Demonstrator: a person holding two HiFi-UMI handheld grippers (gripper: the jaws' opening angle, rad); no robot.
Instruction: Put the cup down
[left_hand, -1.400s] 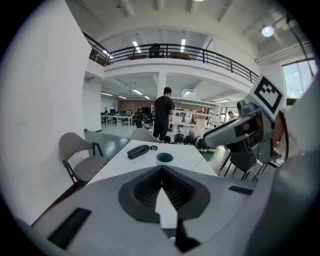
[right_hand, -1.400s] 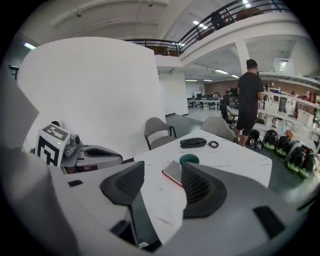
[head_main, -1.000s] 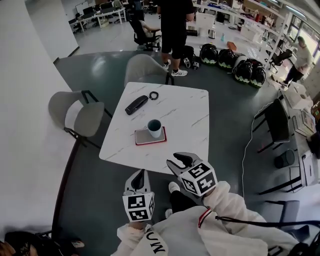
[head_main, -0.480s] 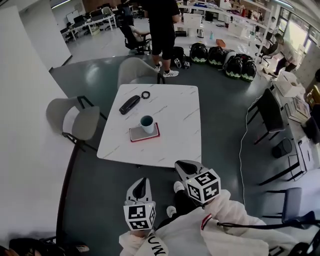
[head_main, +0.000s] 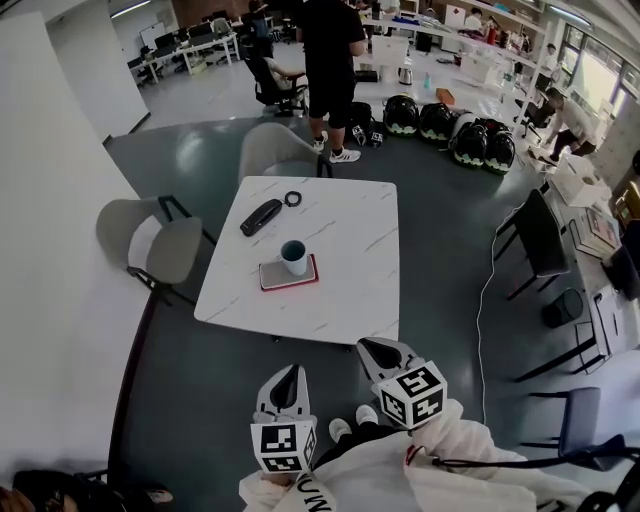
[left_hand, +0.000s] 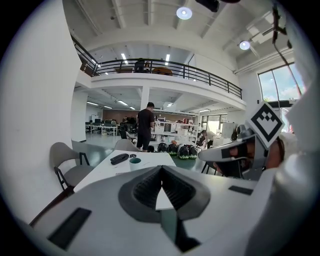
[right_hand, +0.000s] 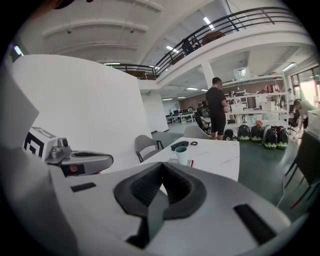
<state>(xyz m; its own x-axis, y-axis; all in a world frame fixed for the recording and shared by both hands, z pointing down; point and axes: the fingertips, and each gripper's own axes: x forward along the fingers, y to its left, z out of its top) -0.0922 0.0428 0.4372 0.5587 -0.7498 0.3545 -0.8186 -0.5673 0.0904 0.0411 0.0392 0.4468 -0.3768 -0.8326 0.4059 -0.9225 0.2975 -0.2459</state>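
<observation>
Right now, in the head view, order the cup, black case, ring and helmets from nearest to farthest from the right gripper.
From the right gripper:
1. Cup, centre of the table, on the red-edged pad.
2. Black case and ring, near its far edge, left; too close to call.
3. Helmets, on the floor beyond.

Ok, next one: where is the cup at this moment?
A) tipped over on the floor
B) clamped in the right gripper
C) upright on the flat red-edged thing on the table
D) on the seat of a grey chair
C: the cup stands upright on the flat red-edged thing on the white table, while the left gripper and the right gripper are shut on nothing, short of the table's near edge.
</observation>
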